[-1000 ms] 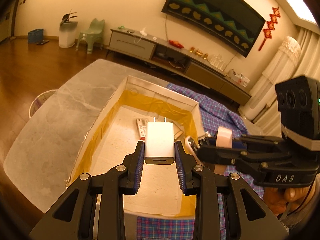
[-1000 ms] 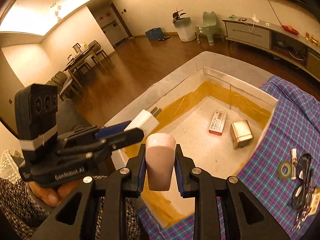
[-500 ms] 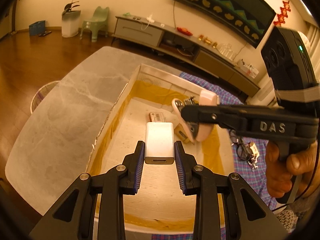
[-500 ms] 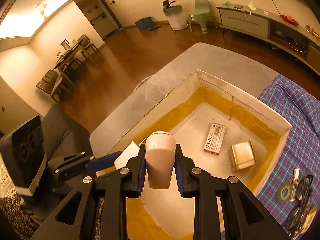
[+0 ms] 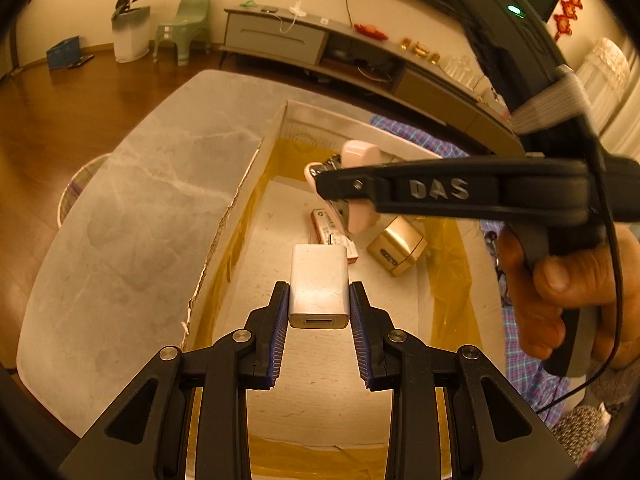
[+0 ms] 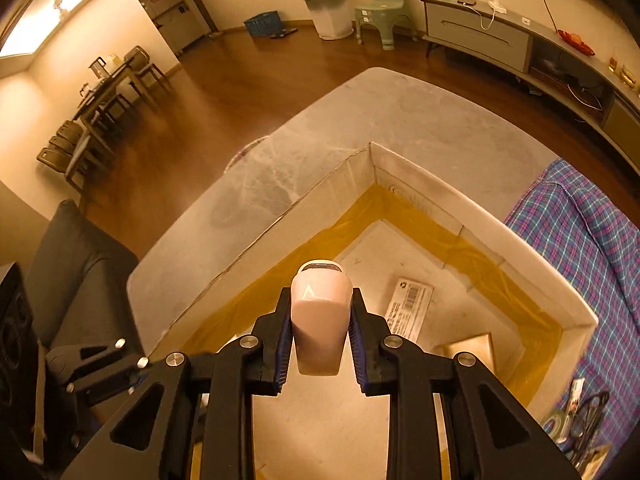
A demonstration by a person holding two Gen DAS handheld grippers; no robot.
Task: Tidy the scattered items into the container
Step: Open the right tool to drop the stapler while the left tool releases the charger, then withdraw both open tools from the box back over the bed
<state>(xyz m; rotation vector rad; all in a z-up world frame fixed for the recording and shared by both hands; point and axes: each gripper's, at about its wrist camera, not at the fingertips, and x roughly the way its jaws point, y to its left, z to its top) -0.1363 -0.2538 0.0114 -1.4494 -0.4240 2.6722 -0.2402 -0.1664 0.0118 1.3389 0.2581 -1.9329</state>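
The white, smooth, rounded-edge plastic USB charger block (image 5: 319,282) sits clamped between the ribbed blue pads of the left gripper (image 5: 319,308), its jaws part-way apart and pressing on both flat sides. Its long axis runs straight ahead along the fingers: the USB slot faces back toward the camera, the metal prongs point away and down into the box, their tips barely visible past the far edge. The right gripper (image 6: 320,330), jaws nearly closed, pinches a pale pink, glossy, tapered stapler (image 6: 319,322) across its narrow body; its long axis also lies along the fingers, with the rounded nose pointing forward and down. From the left wrist view the stapler's metal underside shows, partly hidden by the black finger lettered DAS.

Both items hang above the open white cardboard box with yellow-taped inner seams (image 6: 472,224). On its floor lie a flat white-and-red printed packet (image 6: 410,308) and a shiny gold box-shaped item (image 5: 396,246), cut off by the gripper in the right view. The box stands on a grey marbled tabletop (image 5: 132,216), beside a blue-purple checked cloth (image 6: 580,232) where tangled small items at the edge are too dim to name
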